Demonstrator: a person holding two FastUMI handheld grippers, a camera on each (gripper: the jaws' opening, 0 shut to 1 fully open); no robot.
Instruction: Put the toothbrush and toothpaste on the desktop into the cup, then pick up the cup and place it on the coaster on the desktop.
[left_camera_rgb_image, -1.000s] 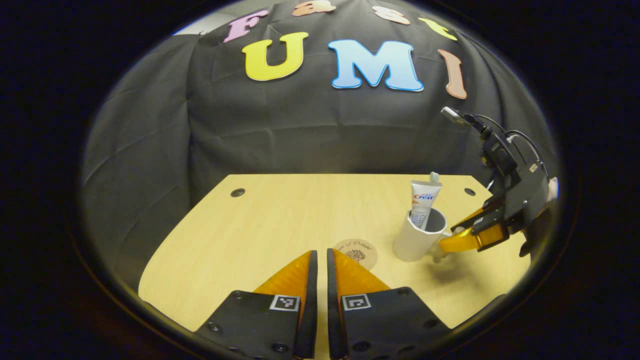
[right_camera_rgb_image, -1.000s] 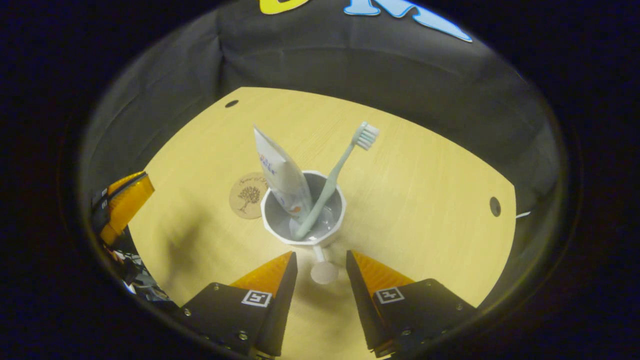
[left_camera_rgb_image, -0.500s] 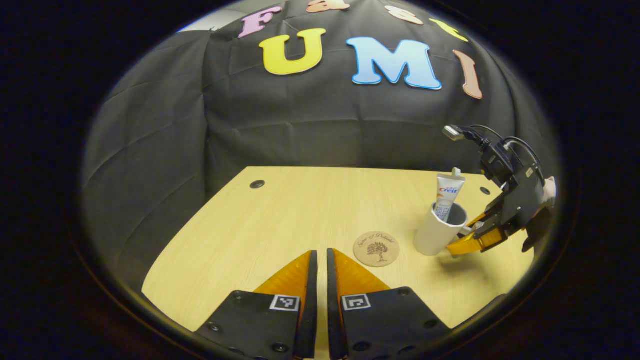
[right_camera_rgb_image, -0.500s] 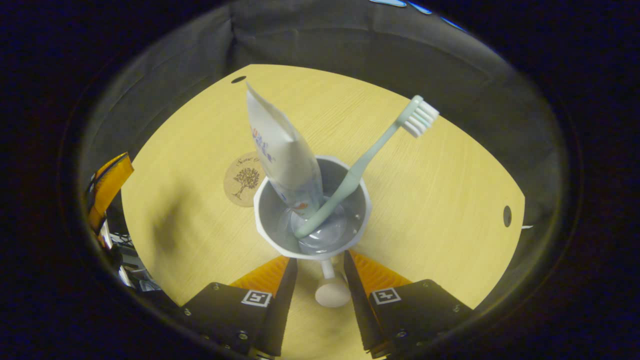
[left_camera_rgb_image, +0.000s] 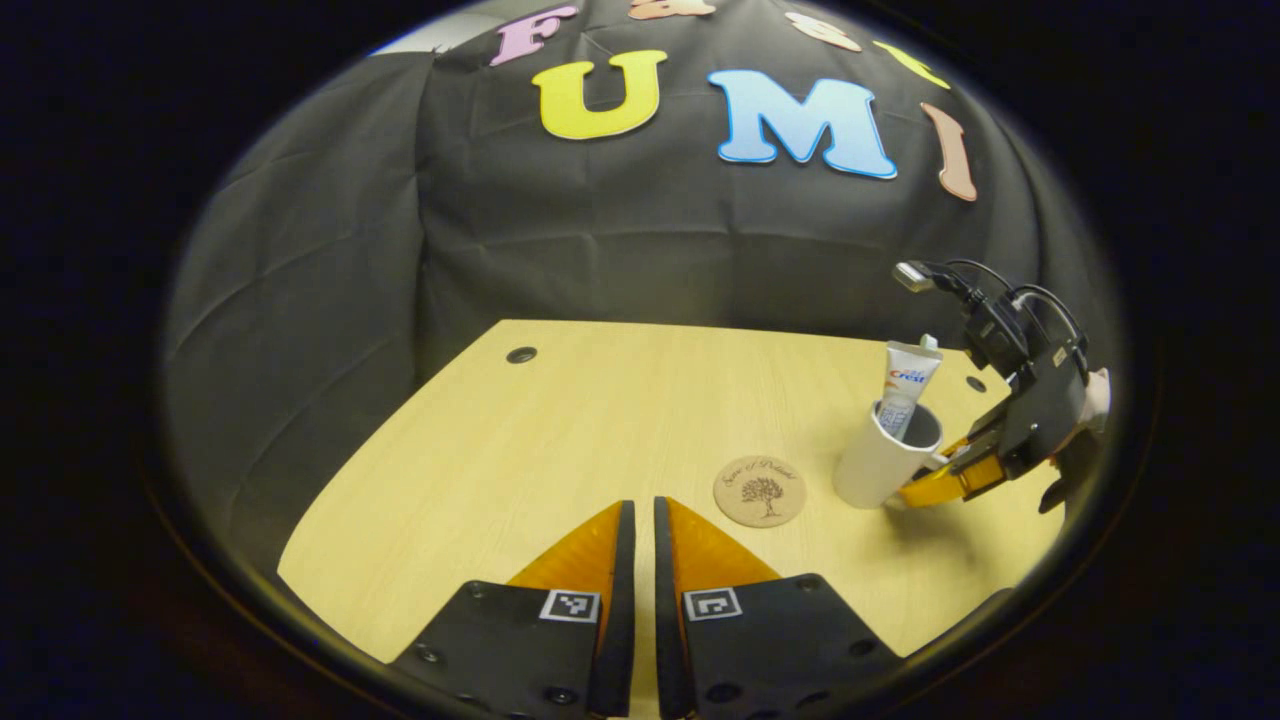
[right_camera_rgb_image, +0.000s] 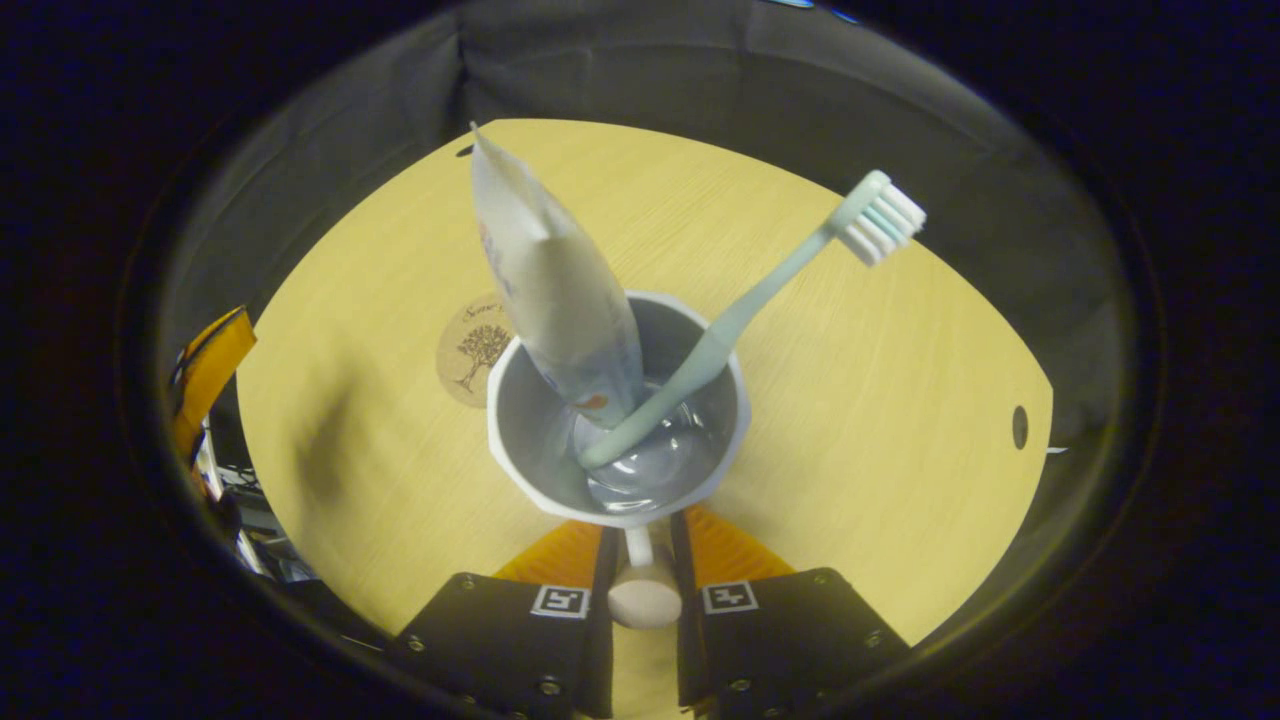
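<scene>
Cup (right_camera_rgb_image: 618, 420): stands just ahead of the right gripper (right_camera_rgb_image: 640, 570), jaws pinching its handle (right_camera_rgb_image: 640, 590); likely rigid, light, top-heavy. Toothpaste (right_camera_rgb_image: 555, 290) and toothbrush (right_camera_rgb_image: 760, 300) lean loosely inside, may shift. Coaster (left_camera_rgb_image: 760, 491): beyond the cup. Left gripper (left_camera_rgb_image: 638, 560): jaws pressed together, empty.

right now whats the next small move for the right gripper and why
Probably lift the cup and carry it to the coaster. The right gripper has its fingers closed on the cup's handle, toothbrush and toothpaste are inside, and the cup stands beside the coaster.
</scene>
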